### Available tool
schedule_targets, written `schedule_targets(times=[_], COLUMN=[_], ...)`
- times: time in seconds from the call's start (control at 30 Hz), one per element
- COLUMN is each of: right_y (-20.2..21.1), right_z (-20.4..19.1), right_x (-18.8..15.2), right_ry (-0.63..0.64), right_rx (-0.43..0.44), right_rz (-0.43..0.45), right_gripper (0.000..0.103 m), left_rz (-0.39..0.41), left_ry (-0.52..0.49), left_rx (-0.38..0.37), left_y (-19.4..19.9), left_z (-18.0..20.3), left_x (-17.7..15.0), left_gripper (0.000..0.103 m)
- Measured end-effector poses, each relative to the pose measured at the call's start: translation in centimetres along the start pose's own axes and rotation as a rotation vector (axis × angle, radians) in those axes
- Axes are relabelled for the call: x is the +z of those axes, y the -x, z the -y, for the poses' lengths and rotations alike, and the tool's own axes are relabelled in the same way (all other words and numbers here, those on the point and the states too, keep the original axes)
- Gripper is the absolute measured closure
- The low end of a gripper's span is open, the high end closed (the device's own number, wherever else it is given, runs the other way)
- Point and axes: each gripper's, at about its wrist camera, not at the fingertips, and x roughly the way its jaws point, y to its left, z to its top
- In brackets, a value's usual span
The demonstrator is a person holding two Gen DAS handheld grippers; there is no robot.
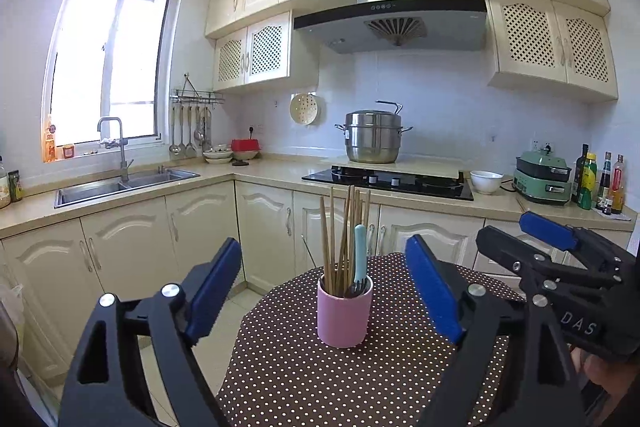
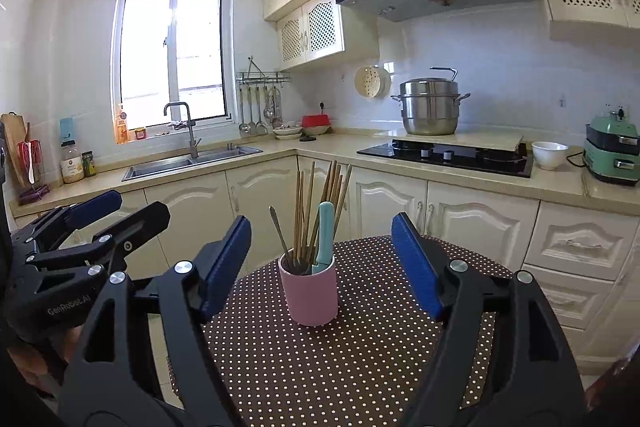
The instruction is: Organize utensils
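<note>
A pink cup (image 1: 345,315) (image 2: 312,299) stands upright on a brown polka-dot table (image 1: 320,379) (image 2: 360,367). It holds several wooden chopsticks (image 1: 344,227) (image 2: 320,195), a teal-handled utensil (image 1: 360,251) (image 2: 325,235) and a dark fork (image 1: 358,287) with its tines up. A thin metal utensil (image 2: 280,231) leans out to the left. My left gripper (image 1: 324,247) (image 2: 132,209) is open, short of the cup, with nothing between its fingers. My right gripper (image 2: 322,223) (image 1: 516,231) is open too, beside the left one, and holds nothing.
Beyond the table runs an L-shaped counter with a sink (image 1: 124,183), a black hob (image 1: 388,181) under a steel pot (image 1: 374,137), a white bowl (image 1: 486,181), a green cooker (image 1: 542,179) and bottles (image 1: 600,183). Tiled floor separates the table from the cabinets.
</note>
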Motion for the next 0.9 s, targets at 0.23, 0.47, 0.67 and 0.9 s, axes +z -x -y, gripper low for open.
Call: schedule_targets(times=[0.23, 0.47, 0.67, 0.9], right_y=[5.3, 8.3, 9.5, 9.8], right_z=[-2.1, -3.4, -3.9, -3.8], right_x=[0.5, 1.3, 1.7, 1.7], right_ry=[0.044, 0.083, 0.098, 0.098], right_rx=[-0.029, -0.053, -0.064, -0.062], right_rz=[0.077, 0.127, 0.152, 0.154], right_gripper=[0.023, 0.019, 0.018, 0.017], left_rz=[0.063, 0.123, 0.152, 0.156], left_ry=[-0.011, -0.012, -0.013, -0.010], left_rx=[0.026, 0.050, 0.069, 0.074], left_y=[4.7, 8.1, 9.5, 9.7], left_z=[0.7, 0.9, 1.0, 1.0], left_x=[0.8, 1.6, 2.0, 2.0], left_gripper=[0.020, 0.019, 0.019, 0.019])
